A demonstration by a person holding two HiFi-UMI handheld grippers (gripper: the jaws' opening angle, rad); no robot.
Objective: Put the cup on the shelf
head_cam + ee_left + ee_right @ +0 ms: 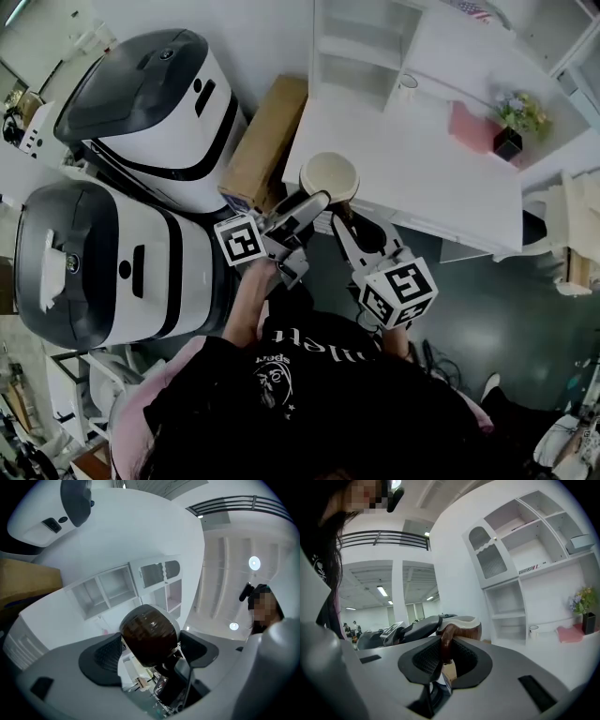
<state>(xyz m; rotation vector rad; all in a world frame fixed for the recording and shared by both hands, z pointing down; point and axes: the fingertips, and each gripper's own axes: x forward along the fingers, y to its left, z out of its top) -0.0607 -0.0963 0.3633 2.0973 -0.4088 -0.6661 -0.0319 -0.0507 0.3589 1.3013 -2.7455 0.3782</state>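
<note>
The cup (pixel 328 176), brown outside and cream inside, hangs upright just off the front edge of the white desk (pixel 422 178). My left gripper (pixel 314 200) is shut on its body; the left gripper view shows the brown underside (pixel 149 637) wedged between the pads. My right gripper (pixel 339 223) comes in from below and is shut on the cup's handle (pixel 444 644), which stands between its pads. The white shelf unit (pixel 361 47) stands at the back of the desk, its compartments (pixel 520 550) open and bare apart from a few flat items.
On the desk stand a small white mug (pixel 407 86), a pink item (pixel 469 127) and a potted flower (pixel 511 131). A cardboard box (pixel 262 141) leans left of the desk. Two large white-and-black machines (pixel 159 103) (pixel 103 262) fill the left side.
</note>
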